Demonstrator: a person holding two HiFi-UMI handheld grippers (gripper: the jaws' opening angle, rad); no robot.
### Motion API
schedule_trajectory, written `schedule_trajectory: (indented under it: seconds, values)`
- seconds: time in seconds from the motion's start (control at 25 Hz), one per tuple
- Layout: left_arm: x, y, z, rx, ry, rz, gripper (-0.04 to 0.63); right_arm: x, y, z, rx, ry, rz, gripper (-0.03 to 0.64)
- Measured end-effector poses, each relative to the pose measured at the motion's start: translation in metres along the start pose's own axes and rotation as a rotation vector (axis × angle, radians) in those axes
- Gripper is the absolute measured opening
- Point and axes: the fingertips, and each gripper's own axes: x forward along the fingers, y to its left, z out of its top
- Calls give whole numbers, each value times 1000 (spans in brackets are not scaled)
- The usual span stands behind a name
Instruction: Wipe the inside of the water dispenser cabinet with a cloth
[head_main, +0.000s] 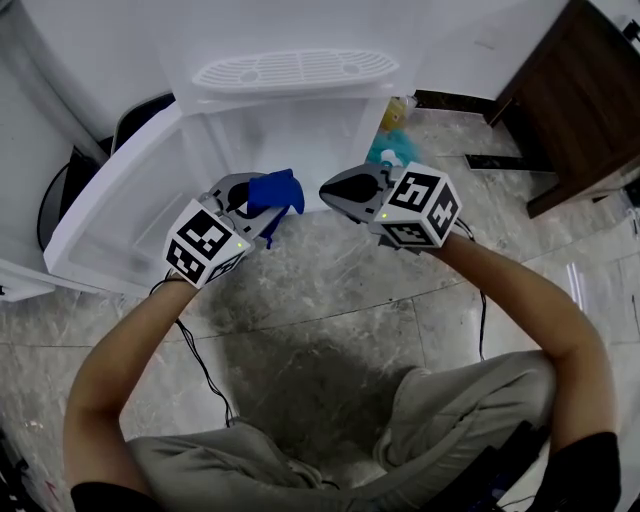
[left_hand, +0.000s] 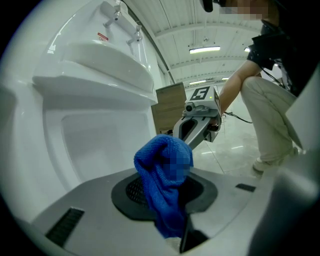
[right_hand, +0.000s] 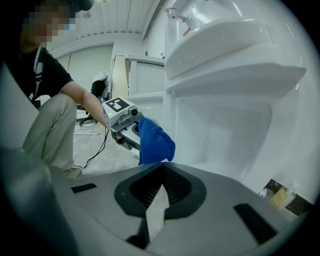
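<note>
The floor (head_main: 330, 300) is pale grey marbled tile. A white water dispenser (head_main: 290, 70) stands on it with its lower cabinet (head_main: 290, 150) open just ahead of both pairs of jaws. The cabinet's door (head_main: 110, 210) is swung out on the left gripper's outer side. A dark wooden cupboard (head_main: 570, 110) stands well off on the right gripper's outer side.

The left gripper (head_main: 262, 212) has its jaws pinching a bunched blue cloth (head_main: 273, 192). The cloth's long axis runs along the jaws. Its free, folded-over end sticks out past the tips and points at the cabinet opening, but stays short of it.

The right gripper (head_main: 330, 192) is just beside the cloth. Its jaws are pressed together with nothing between them, and they too point towards the opening.
</note>
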Motion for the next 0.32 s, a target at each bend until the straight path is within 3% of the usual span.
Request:
schedule_trajectory:
  seconds: [0.16, 0.32]
  values:
    - [-4, -1, -2, 8, 25, 7, 101, -1, 0, 1, -9, 9, -8, -2]
    - [-10, 0, -2, -31, 13, 31, 101, 0, -3, 2, -40, 28, -27, -2]
